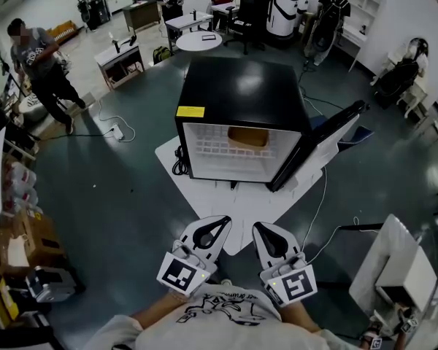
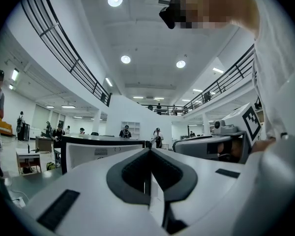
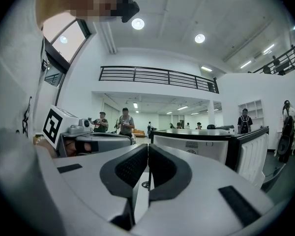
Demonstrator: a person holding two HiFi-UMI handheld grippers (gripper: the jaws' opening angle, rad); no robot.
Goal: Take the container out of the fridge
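A small black fridge (image 1: 237, 86) stands on a white floor mat, its door (image 1: 317, 146) swung open to the right. Inside, near the top of the white interior, sits a tan container (image 1: 248, 136). My left gripper (image 1: 223, 222) and right gripper (image 1: 260, 230) are held side by side in front of my chest, both shut and empty, well short of the fridge. In the left gripper view the fridge (image 2: 101, 149) shows beyond my shut left gripper (image 2: 149, 151). In the right gripper view the fridge (image 3: 201, 144) and its door (image 3: 250, 154) lie beyond my shut right gripper (image 3: 148, 145).
Cables (image 1: 117, 131) run over the grey floor left of the fridge, another cable (image 1: 317, 210) at its right. A white table (image 1: 394, 268) stands at the lower right, shelves and boxes (image 1: 14, 217) at the left. People and desks fill the back of the hall.
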